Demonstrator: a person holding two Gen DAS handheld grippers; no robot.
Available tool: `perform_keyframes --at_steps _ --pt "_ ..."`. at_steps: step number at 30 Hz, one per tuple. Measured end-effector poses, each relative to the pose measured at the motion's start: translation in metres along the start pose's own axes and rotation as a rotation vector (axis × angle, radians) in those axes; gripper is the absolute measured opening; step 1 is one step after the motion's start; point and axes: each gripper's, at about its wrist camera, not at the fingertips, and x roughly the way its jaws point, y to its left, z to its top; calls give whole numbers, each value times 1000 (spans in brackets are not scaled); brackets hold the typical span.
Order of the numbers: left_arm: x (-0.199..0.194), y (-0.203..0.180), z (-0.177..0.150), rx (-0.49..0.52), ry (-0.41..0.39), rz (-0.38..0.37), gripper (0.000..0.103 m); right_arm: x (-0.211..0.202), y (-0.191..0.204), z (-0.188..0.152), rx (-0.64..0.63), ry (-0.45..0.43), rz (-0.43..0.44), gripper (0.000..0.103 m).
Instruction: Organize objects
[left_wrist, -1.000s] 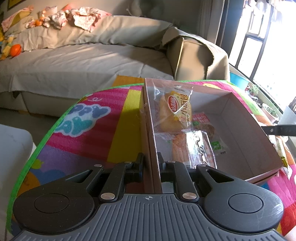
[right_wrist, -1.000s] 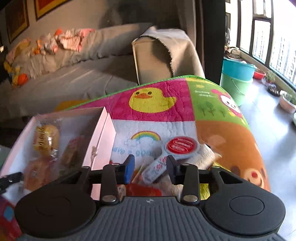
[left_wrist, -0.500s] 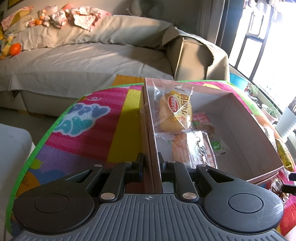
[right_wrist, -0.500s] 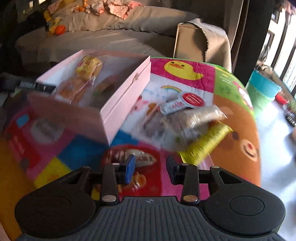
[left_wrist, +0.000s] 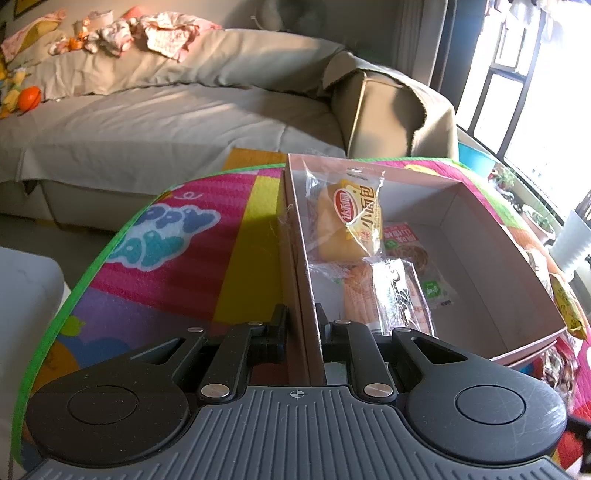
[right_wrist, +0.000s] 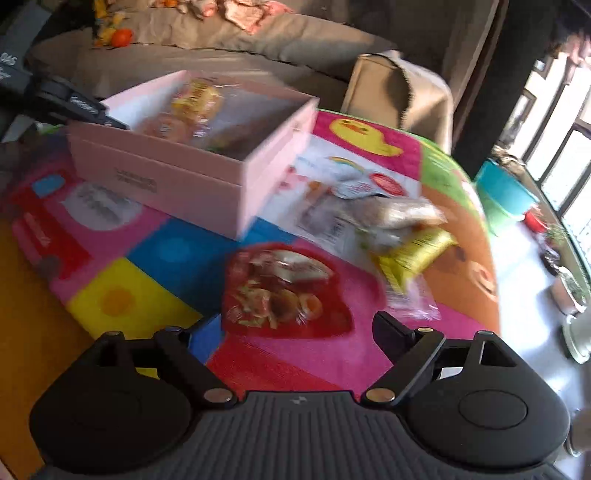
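- Two grippers over a bright play mat (right_wrist: 155, 258), sofa (left_wrist: 147, 122) behind.
- Left gripper (left_wrist: 301, 325): pinched tight on the near wall of the pink box (left_wrist: 480, 288), one finger outside, one inside.
- Inside the box: yellow bread packet (left_wrist: 351, 225), clear-wrapped snack (left_wrist: 391, 295), both against the left wall.
- Right gripper (right_wrist: 291, 328): jaws just swung wide, gripping nothing, above a clear bag of sweets (right_wrist: 280, 291) lying on the mat.
- Further on, beside the box: yellow packet (right_wrist: 417, 251), more wrapped snacks (right_wrist: 373, 210), blurred.

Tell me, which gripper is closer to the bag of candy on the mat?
Right. The right gripper hangs open just in front of the bag of candy, jaws just widened, nothing between them. The left gripper is shut on the pink box's wall, farther off.
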Motion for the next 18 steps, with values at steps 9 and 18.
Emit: perform_keyframes --at_steps 9,18 --pt "0 0 0 1 0 0 16 -18 -41 -8 219 -34 9 94" --pt "0 0 0 5 1 4 16 29 -21 16 238 -22 78 98"
